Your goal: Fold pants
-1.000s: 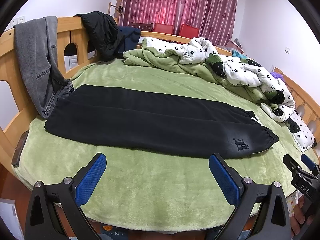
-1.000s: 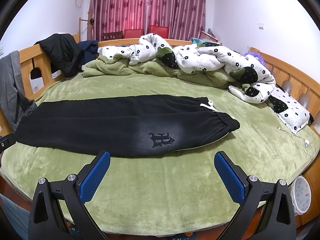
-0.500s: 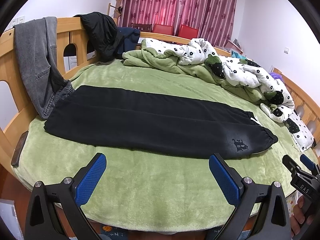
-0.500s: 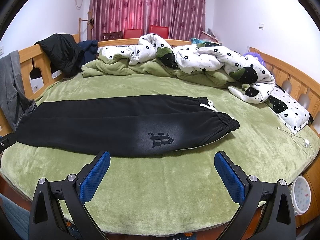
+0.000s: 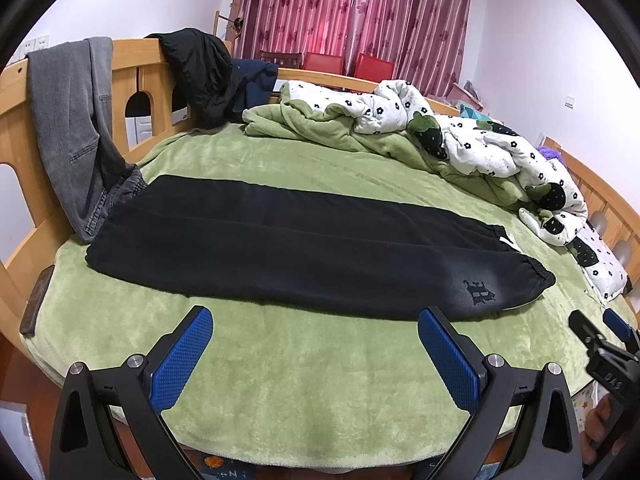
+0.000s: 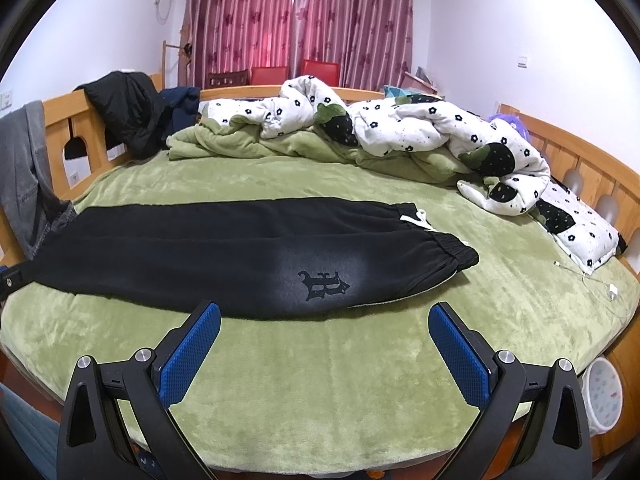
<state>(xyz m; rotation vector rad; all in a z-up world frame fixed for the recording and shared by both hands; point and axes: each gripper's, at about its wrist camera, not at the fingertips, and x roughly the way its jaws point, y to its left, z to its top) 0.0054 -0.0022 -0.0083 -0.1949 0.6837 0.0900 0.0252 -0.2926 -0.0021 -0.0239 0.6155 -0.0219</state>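
Observation:
Black sweatpants (image 5: 288,248) lie flat across the green bed, one leg folded over the other, waistband with a white drawstring (image 6: 416,218) at the right, cuffs at the left. A dark logo (image 6: 322,285) shows near the waist. They also show in the right wrist view (image 6: 200,252). My left gripper (image 5: 314,354) is open and empty, held above the bed's near edge, short of the pants' front edge. My right gripper (image 6: 324,350) is open and empty, just in front of the logo. The right gripper's tip also shows in the left wrist view (image 5: 608,340).
A rumpled white flowered duvet (image 6: 420,128) and green blanket (image 5: 320,132) lie at the back. Grey jeans (image 5: 76,120) and a black jacket (image 5: 200,72) hang on the wooden bed rail (image 5: 132,60). A phone (image 5: 36,300) lies at the left edge, a charger cable (image 6: 600,284) at the right.
Both grippers have barely shifted; the view is almost the same. The pants have not moved.

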